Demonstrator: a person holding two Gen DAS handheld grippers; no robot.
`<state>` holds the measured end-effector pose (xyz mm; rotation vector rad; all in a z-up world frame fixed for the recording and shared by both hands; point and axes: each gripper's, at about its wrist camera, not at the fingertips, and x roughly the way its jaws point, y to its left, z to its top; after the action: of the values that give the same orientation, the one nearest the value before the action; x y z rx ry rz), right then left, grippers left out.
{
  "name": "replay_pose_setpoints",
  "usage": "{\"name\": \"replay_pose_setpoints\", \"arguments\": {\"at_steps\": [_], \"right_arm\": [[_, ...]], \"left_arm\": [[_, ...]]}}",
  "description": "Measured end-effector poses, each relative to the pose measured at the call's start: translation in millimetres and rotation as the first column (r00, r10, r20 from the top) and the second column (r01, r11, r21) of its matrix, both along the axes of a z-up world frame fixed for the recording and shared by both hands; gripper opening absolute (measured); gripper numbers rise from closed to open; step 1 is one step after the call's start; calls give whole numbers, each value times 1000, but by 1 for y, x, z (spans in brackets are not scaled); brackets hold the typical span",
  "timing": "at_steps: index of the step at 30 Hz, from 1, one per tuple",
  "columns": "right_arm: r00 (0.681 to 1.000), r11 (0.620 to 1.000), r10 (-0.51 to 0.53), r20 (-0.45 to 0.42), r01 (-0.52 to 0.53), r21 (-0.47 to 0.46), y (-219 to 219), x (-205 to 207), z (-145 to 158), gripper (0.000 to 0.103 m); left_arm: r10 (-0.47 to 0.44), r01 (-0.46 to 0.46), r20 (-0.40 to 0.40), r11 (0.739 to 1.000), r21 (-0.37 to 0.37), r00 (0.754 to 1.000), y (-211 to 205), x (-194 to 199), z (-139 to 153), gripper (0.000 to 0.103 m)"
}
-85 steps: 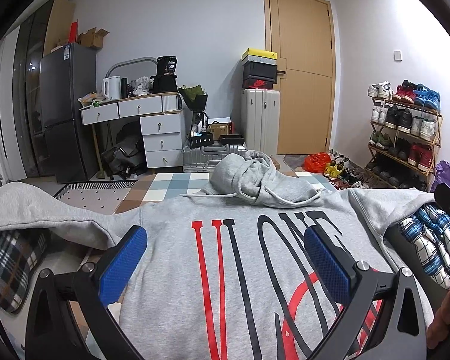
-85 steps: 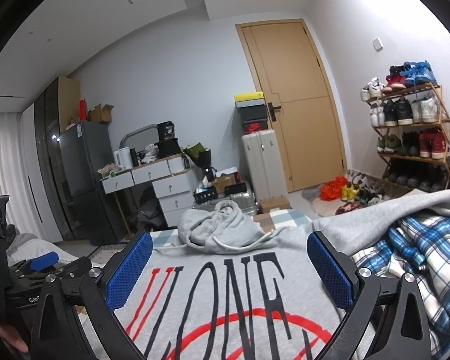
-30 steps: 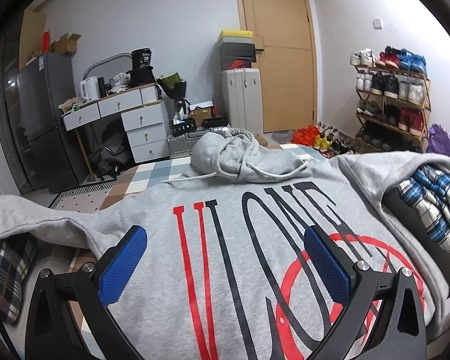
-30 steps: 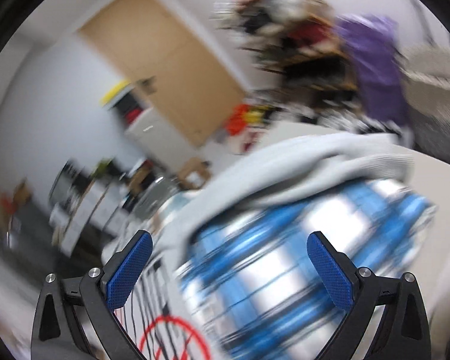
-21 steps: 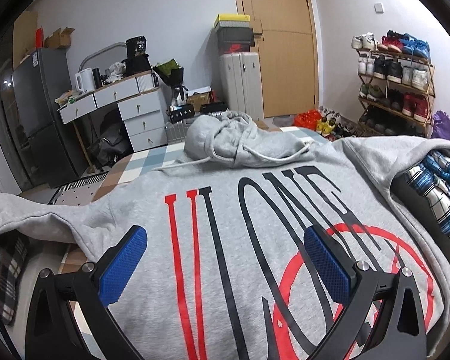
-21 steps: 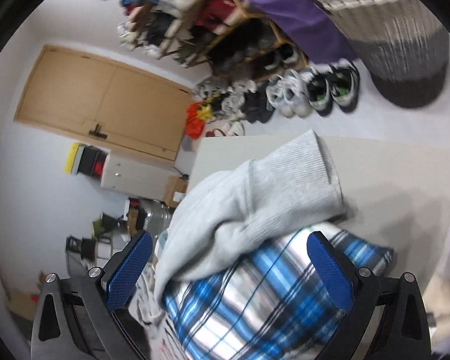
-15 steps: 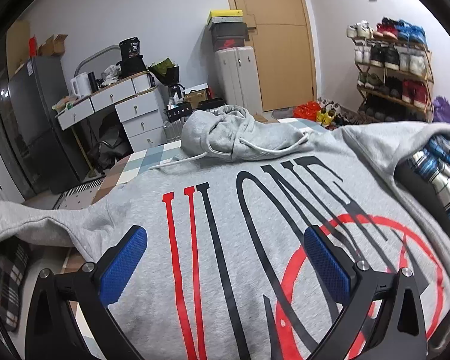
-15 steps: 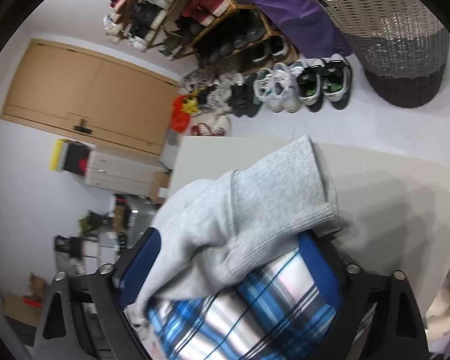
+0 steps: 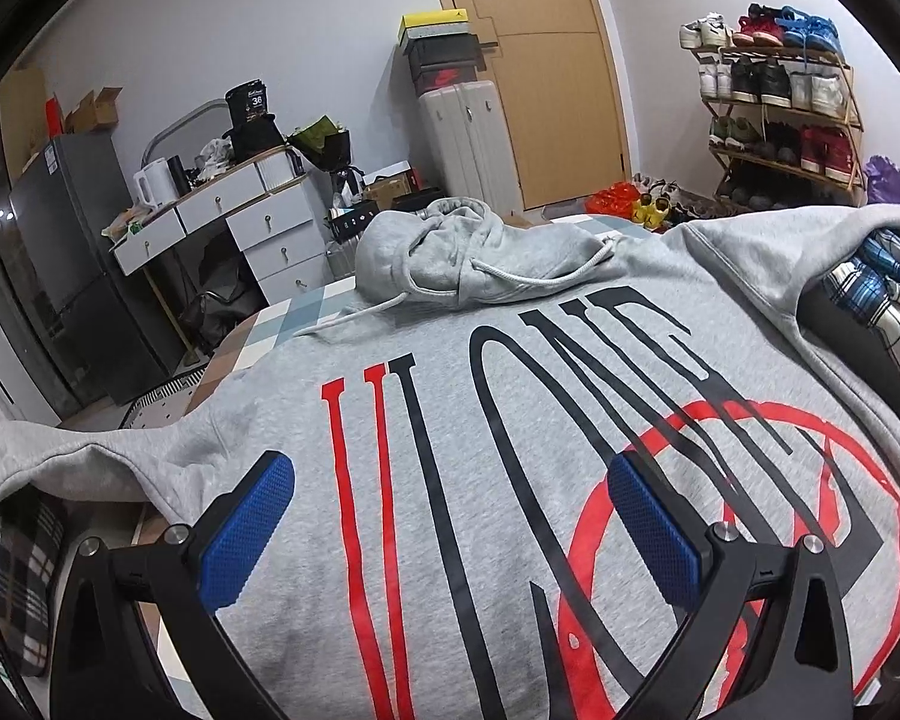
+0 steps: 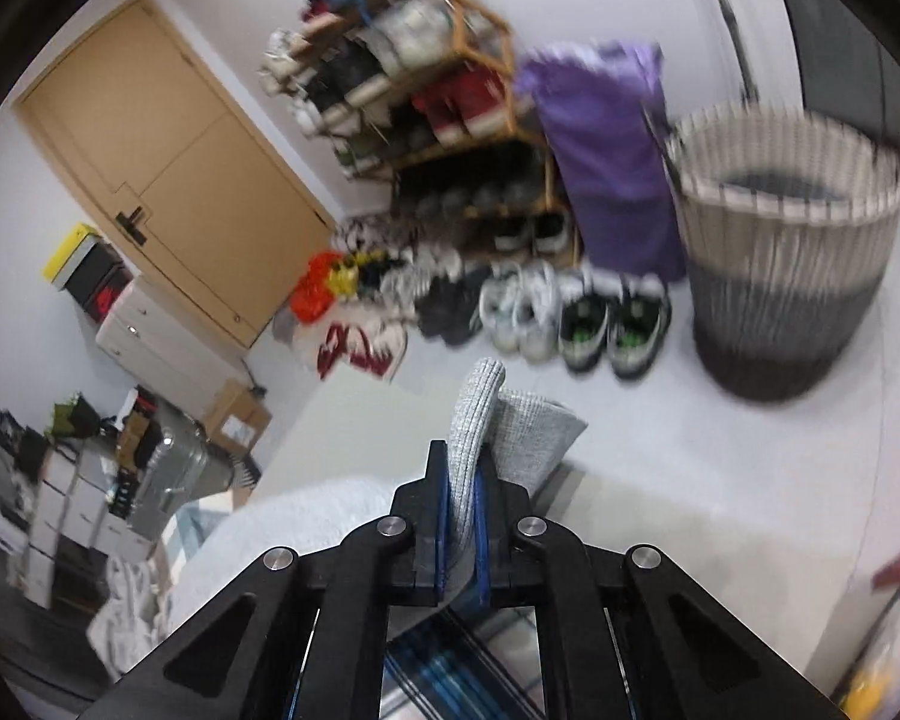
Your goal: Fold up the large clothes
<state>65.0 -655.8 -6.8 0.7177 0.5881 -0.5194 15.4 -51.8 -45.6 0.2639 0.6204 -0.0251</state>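
The big grey hooded sweatshirt with the red and black lettering lies spread flat, print up, its hood bunched at the far end with the white drawstring trailing. The left hand-held gripper hangs just above the chest print, blue pads spread wide, nothing between them. Over on the other side, the right hand-held gripper is pressed together, pinching the ribbed grey cuff of the sleeve, which sticks up past the fingertips. A blue-and-white plaid garment sits at the sweatshirt's right edge, beside the sleeve. Beyond the pale surface, a woven grey-and-white laundry basket stands on the floor near a wooden shoe rack.
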Motion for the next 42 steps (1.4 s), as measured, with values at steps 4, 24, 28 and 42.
{"name": "replay_pose_setpoints", "arguments": {"at_steps": [4,24,28,42], "right_arm": [[999,991,-13,37,18,-130,13,3,37,6],[779,733,586,224,-391,-557,337,94,245,6],[617,593,774,144,-626,-507,452,125,207,6],[20,18,992,-126,-1000,-16,755,170,-87,7]], "left_arm": [[3,-3,3,1000,1,1000,0,0,0,102],[140,-123,144,985,-122,980,93,-19,37,102],[211,-177,172,966,-191,962,127,-27,48,102],[368,-293,182,893,-342,912,171,-20,48,102]]}}
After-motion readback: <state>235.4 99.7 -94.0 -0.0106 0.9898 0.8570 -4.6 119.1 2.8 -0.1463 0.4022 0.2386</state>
